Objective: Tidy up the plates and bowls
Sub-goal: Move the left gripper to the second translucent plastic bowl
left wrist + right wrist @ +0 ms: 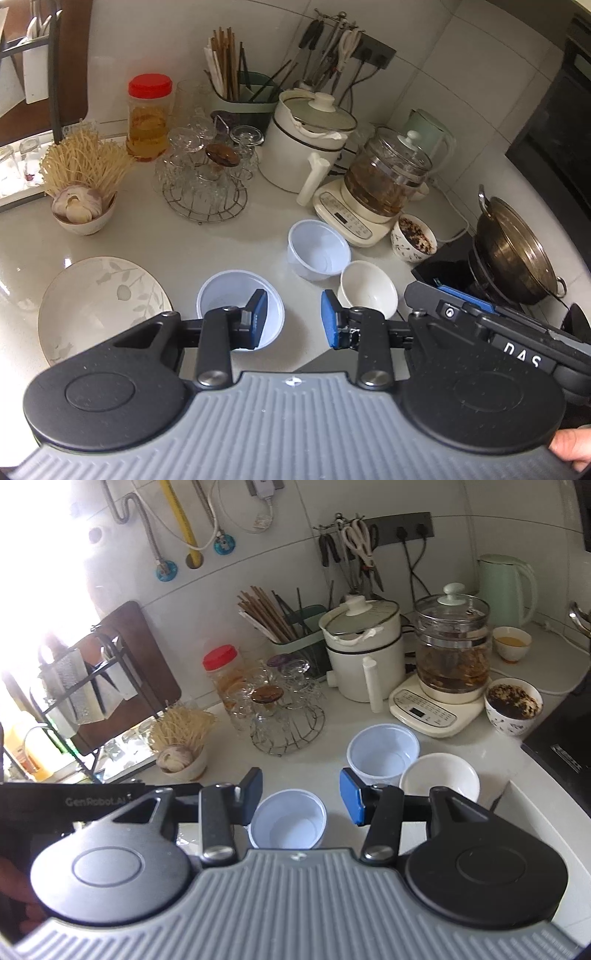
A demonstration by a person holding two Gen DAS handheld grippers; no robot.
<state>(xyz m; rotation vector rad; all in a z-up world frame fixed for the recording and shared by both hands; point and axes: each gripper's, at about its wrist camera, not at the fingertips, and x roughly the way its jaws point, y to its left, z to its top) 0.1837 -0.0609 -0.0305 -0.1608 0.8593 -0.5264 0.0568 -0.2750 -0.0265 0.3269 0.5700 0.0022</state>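
Both tools [293, 317] [301, 795] gape, unladen, above bare plastic bowls [319, 254] (patterned bowl [413, 238] holds dregs).

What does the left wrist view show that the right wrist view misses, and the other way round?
Only the left wrist view shows the leaf-patterned plate and the lidded wok on the stove. Only the right wrist view shows the small cup of yellow liquid, the wall pipes and the dark rack. Both show two clear plastic bowls, the white ceramic bowl, the glass kettle and the white pot. Both grippers, left and right, are open and empty.
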